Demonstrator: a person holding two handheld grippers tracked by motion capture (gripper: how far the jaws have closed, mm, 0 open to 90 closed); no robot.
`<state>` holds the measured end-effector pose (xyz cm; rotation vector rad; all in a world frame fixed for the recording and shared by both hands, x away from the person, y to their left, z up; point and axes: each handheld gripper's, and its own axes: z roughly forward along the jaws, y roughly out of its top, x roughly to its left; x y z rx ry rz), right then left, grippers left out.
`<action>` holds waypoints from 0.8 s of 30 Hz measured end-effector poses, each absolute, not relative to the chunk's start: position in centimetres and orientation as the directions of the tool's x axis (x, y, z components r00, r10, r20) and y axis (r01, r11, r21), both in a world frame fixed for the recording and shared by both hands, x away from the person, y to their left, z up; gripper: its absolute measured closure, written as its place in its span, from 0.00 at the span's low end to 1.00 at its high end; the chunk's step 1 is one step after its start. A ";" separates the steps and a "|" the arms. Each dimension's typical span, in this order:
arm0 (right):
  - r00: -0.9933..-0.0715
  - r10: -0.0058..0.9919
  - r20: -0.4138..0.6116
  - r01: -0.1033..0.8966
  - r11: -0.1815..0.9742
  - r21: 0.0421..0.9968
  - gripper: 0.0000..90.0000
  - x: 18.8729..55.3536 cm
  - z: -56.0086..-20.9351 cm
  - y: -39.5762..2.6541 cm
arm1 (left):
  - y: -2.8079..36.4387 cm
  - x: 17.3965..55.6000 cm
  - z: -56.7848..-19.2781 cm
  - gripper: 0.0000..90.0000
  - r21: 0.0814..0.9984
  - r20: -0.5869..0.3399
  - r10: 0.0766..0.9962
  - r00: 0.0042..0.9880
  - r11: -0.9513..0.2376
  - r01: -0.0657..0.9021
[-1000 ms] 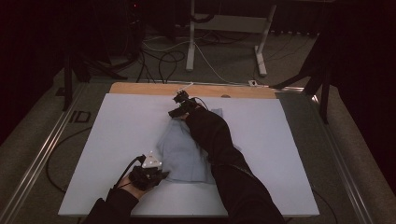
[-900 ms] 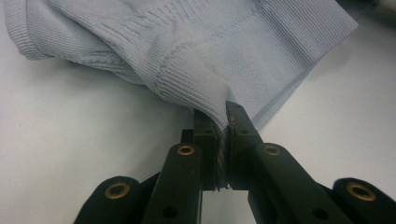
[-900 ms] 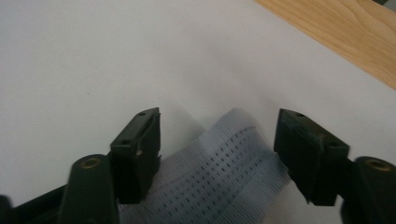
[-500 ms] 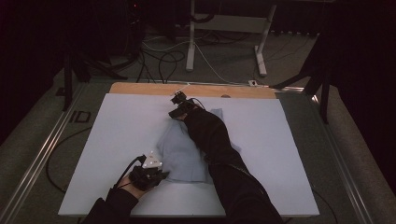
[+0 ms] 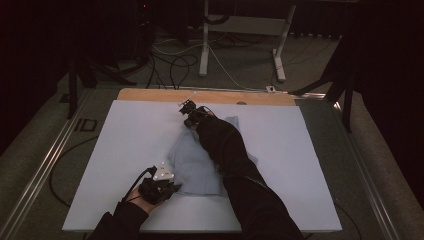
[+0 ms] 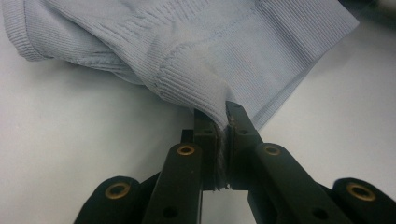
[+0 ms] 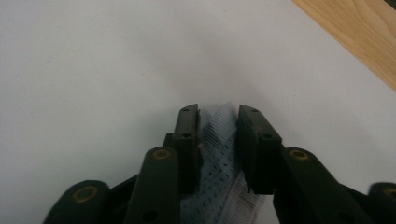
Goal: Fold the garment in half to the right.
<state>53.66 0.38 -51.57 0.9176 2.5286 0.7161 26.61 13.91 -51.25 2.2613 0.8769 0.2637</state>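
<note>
- The left claw [image 6: 223,123] has its jaws pressed together on a ribbed hem of the pale blue garment [image 6: 196,51]; the knit bunches up just ahead of the jaws and fans away from them.
- From above, that left claw [image 5: 159,186] sits at the garment's [image 5: 196,167] near-left corner, close to the near edge of the white board [image 5: 125,145].
- The right claw [image 5: 190,114] is at the garment's far end, with the dark sleeve [image 5: 235,165] lying across the cloth behind it.
- Its own view shows the right claw [image 7: 218,122] pinching a strip of the garment [image 7: 224,154], with the jaws a little apart and cloth filling the gap.
- Ahead of the right claw is bare white board [image 7: 116,56], then a wooden strip [image 7: 355,32] off to its right.
- Wide bare board lies on the outer side of both claws.
- No writing or label can be read on anything.
- The rib and mesh of the knit show in the claw views; from above the cloth looks flat and plain.
</note>
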 end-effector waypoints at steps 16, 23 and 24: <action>-0.748 0.647 -0.146 0.459 0.663 0.592 0.97 53.3 -50.4 0.2 | 14.0 26.5 -51.0 0.96 0.675 -0.067 0.650 0.757 -0.529 0.514; -0.768 0.620 -0.159 0.428 0.682 0.593 0.97 53.2 -49.5 0.1 | 13.9 26.5 -50.6 0.96 0.684 -0.079 0.645 0.760 -0.520 0.512; -0.768 0.618 -0.167 0.421 0.684 0.596 0.97 53.1 -49.2 0.1 | 13.8 26.4 -50.5 0.96 0.685 -0.077 0.638 0.766 -0.524 0.506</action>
